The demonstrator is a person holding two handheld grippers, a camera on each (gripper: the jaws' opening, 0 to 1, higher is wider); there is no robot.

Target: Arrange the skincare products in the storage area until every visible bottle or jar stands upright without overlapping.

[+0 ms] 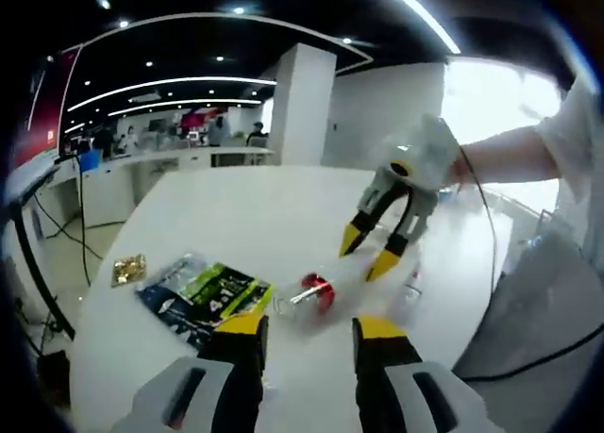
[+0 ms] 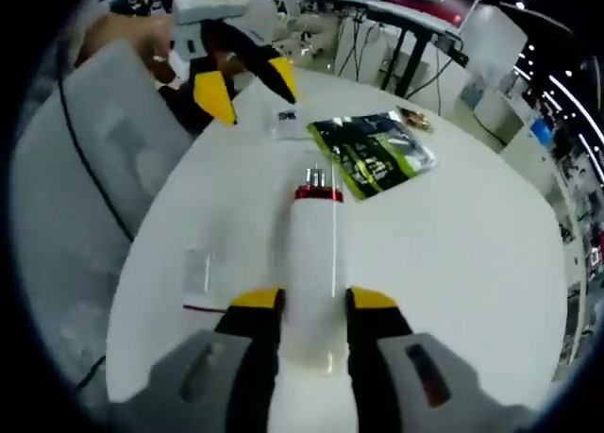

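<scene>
A white bottle with a red band and a clear cap lies on its side on the round white table. In the right gripper view the bottle runs straight away from me between my right gripper's jaws, which stand apart on either side of its body. The left gripper view has the right gripper open just over the bottle's body. My left gripper is open and holds nothing, with the bottle's cap end a little beyond its tips. The left gripper also hangs open over the table's far side.
A green and black packet lies flat on the table beside the bottle's cap end, the same packet in the other view. A small gold item sits past it. A small clear sachet lies near the table edge. A person's arm holds the right gripper.
</scene>
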